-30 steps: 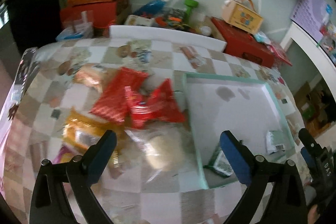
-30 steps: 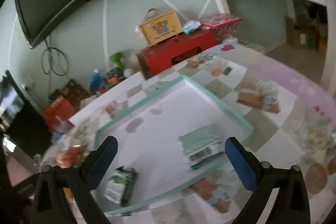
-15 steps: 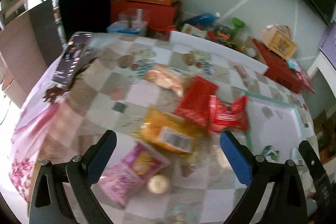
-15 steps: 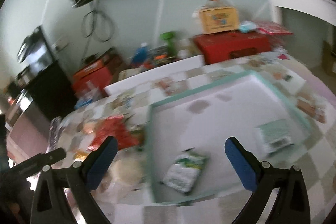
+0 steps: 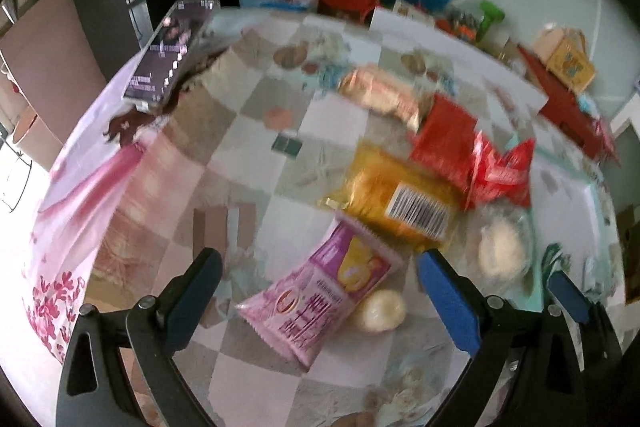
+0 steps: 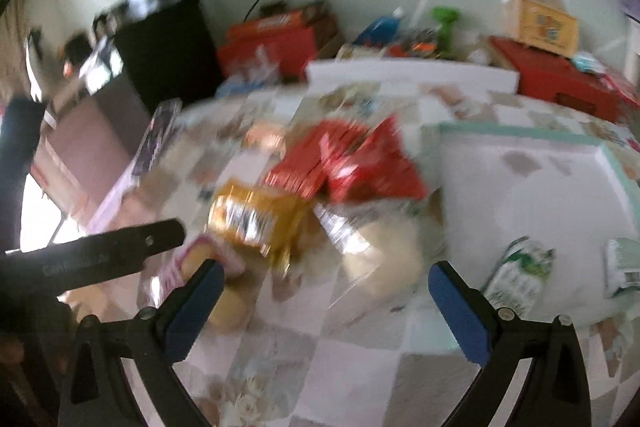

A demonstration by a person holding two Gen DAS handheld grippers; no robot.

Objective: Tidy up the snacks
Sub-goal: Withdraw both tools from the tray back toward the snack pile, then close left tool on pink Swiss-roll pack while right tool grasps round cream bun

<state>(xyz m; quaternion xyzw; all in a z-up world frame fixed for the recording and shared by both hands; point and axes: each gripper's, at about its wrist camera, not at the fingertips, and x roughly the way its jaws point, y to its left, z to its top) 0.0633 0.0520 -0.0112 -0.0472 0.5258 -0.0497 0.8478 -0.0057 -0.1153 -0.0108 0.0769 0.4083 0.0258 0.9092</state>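
Note:
A heap of snack packets lies on the checkered tablecloth. In the left wrist view my left gripper [image 5: 320, 291] is open and empty over a pink packet [image 5: 320, 301], with a small round bun [image 5: 380, 310] beside it, a yellow packet [image 5: 396, 201] and red packets [image 5: 500, 173] beyond. In the right wrist view my right gripper [image 6: 324, 291] is open and empty above a clear bag of pale buns [image 6: 380, 251]. The yellow packet [image 6: 256, 217] and red packets [image 6: 360, 163] lie behind it. A white tray with a green rim [image 6: 520, 137] holds two green-white packets [image 6: 516, 273].
A dark phone-like box [image 5: 172, 55] lies at the table's far left edge. Red boxes [image 6: 560, 87], bottles and a yellow carton stand on the floor behind the table. The left gripper's arm [image 6: 92, 259] crosses the right wrist view at the left.
Both grippers have swung left, away from the tray and over the snack heap. The left gripper has come down close to the pink packet. Both stay open.

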